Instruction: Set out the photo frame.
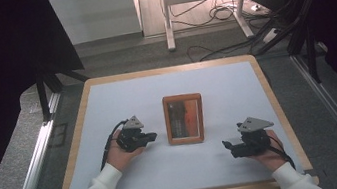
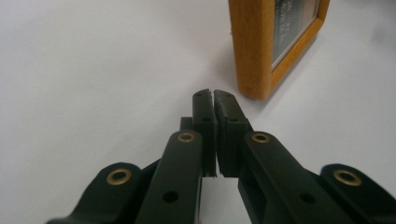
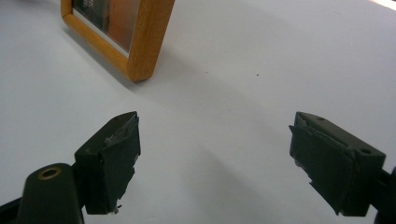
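Observation:
A wooden picture frame (image 1: 184,119) lies flat in the middle of the white table top, glass side up. My left gripper (image 1: 151,137) sits just left of the frame's near left corner (image 2: 254,70), a small gap away, and it is shut with nothing between its jaws (image 2: 214,100). My right gripper (image 1: 225,144) rests on the table to the right of the frame and nearer the front edge. Its jaws stand wide open (image 3: 215,149) over bare table, with the frame's near right corner (image 3: 140,51) farther ahead on the left.
The table (image 1: 82,105) has a light wooden rim all round. Beyond its far edge are grey floor, a white desk leg (image 1: 167,19) and loose cables (image 1: 225,12). Dark curtains hang at both sides.

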### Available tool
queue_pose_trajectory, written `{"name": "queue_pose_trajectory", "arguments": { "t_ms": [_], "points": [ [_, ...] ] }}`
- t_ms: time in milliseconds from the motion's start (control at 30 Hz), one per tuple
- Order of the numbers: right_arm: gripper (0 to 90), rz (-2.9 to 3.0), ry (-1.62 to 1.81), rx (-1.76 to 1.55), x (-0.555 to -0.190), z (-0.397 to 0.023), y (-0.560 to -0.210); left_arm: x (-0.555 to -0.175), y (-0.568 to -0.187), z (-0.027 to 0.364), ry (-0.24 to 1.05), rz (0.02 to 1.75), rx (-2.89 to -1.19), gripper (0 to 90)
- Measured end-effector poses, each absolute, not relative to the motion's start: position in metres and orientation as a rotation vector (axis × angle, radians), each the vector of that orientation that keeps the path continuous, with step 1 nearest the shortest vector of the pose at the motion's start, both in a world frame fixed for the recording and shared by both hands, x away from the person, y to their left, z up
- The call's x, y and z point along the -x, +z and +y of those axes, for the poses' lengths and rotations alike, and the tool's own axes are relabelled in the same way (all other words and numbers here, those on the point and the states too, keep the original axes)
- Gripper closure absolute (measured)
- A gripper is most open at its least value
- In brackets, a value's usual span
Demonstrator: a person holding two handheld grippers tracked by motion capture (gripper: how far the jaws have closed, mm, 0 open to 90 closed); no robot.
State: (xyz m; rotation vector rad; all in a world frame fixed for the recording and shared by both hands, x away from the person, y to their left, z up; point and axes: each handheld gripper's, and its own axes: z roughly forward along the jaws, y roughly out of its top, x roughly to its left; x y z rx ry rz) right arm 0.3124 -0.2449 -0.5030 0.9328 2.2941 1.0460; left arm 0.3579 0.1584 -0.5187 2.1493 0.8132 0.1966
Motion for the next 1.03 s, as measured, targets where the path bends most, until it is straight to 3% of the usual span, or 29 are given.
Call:
{"name": "queue_pose_trajectory", "arguments": {
  "t_ms": [167,300,400,667,1033],
  "points": [
    [16.4,2.255,1.075,-0.984,-0.312,-0.250,-0.505,-0.352,-0.516,0.171,0.262,0.856,-2.101,77.1],
    [16.4,2.218,1.108,-1.041,-0.311,-0.259,-0.504,-0.347,-0.520,0.180,0.271,0.935,-2.063,48.2],
    [16.4,2.181,1.126,-1.080,-0.312,-0.266,-0.504,-0.340,-0.524,0.187,0.284,0.962,-2.068,38.6],
    [16.0,2.154,1.097,-1.137,-0.319,-0.273,-0.511,-0.326,-0.523,0.206,0.306,0.979,-2.032,34.0],
    [16.0,2.151,1.109,-1.120,-0.319,-0.269,-0.511,-0.330,-0.528,0.203,0.301,0.971,-2.052,33.1]
  ]
}}
